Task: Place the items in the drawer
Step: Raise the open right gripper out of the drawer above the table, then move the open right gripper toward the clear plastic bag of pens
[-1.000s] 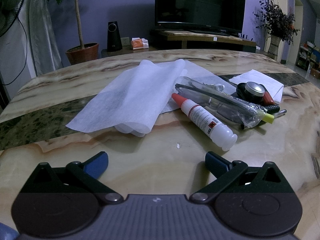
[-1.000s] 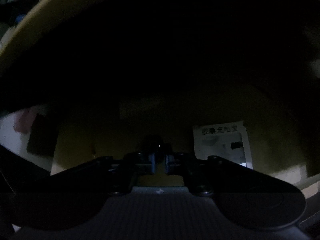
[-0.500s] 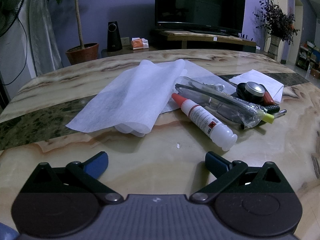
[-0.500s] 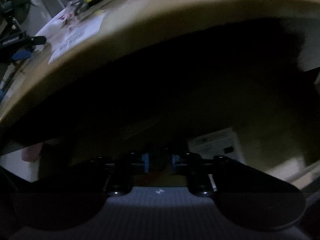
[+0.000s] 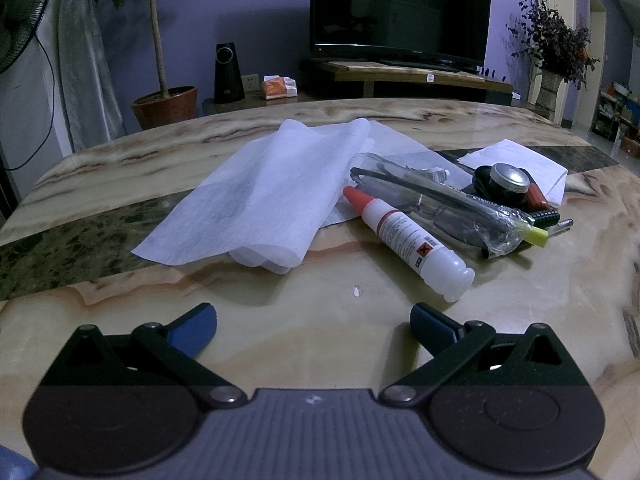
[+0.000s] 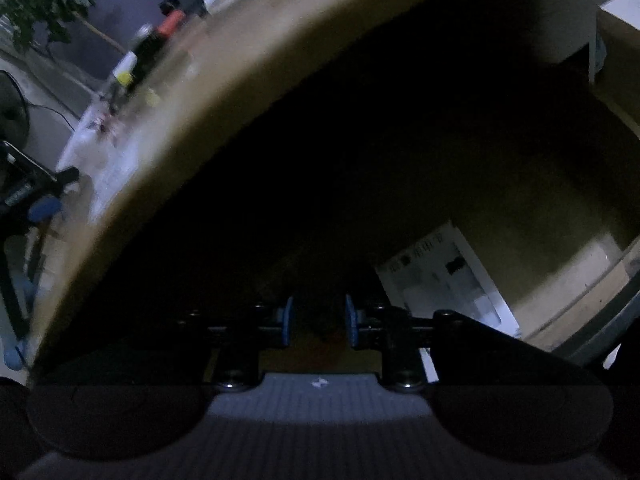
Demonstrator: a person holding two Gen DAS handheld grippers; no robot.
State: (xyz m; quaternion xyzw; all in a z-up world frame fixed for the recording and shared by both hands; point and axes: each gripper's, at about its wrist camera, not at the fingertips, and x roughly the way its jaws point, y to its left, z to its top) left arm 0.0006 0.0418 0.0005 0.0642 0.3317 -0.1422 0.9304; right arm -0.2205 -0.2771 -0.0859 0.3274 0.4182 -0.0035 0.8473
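On the marble table (image 5: pixel 400 344) sit the items not yet stowed, bunched right of centre so one hand can reach them all; white sheets (image 5: pixel 272 204) lie spread widest, one partly under the clutter; a glue bottle (image 5: pixel 404 232) with a red cap lies on its side just beside a clear bag (image 5: pixel 440 204) of pens, a round tin (image 5: pixel 509 178) behind them; left gripper (image 5: pixel 313 322) hovers short of the bottle, jaws wide apart, nothing between them, probably staged for the next pick; under the table edge (image 6: pixel 248 92) the right gripper (image 6: pixel 319 318) points into the dark drawer (image 6: pixel 568 240), where a white printed box (image 6: pixel 448 280) already lies; its jaws have just been opening, now a small gap, nothing visibly pressed by the pads; a dim shape sits beyond the tips, too dark to name, likely the item just let go.
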